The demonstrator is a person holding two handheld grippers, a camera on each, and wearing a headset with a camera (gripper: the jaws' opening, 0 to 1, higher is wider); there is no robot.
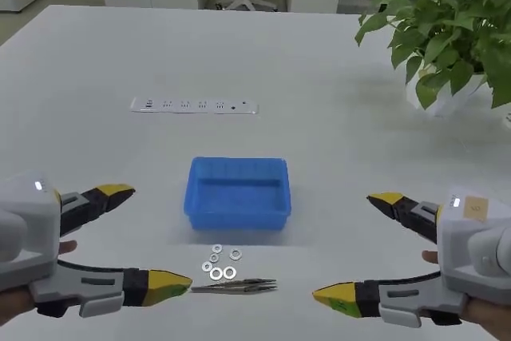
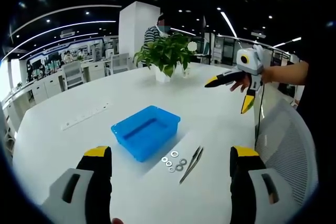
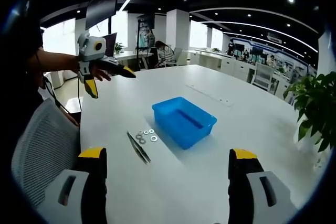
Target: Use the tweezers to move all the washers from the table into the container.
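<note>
While my left gripper and right gripper gape empty, washers and tweezers lie untouched near the table edge, container bare.

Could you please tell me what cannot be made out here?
Washers: too small in all views for a sure count.
Tweezers: tips too thin to make out, head view.
Plant: cut off by the head view's right edge.
Container: near inner wall hidden by its rim, head view.
</note>
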